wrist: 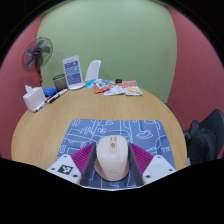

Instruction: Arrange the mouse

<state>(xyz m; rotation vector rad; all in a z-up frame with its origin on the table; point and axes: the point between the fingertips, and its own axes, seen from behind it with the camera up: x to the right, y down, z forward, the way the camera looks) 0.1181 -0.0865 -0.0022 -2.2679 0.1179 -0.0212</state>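
Note:
A pale beige computer mouse (111, 158) sits between my gripper's (111, 172) two fingers, its front pointing away from me. Both pink pads (84, 160) press against its sides, so the gripper is shut on it. The mouse is over the near edge of a grey-blue patterned mouse mat (125, 128) that lies on the round wooden table (60, 120). I cannot tell whether the mouse rests on the mat or is lifted just above it.
At the table's far side stand a small black fan (38, 52), an upright tablet-like card (73, 70), a white object (93, 70) and some coloured packets (120, 89). A white box (35, 97) lies at the left. A black chair (207, 135) is at the right.

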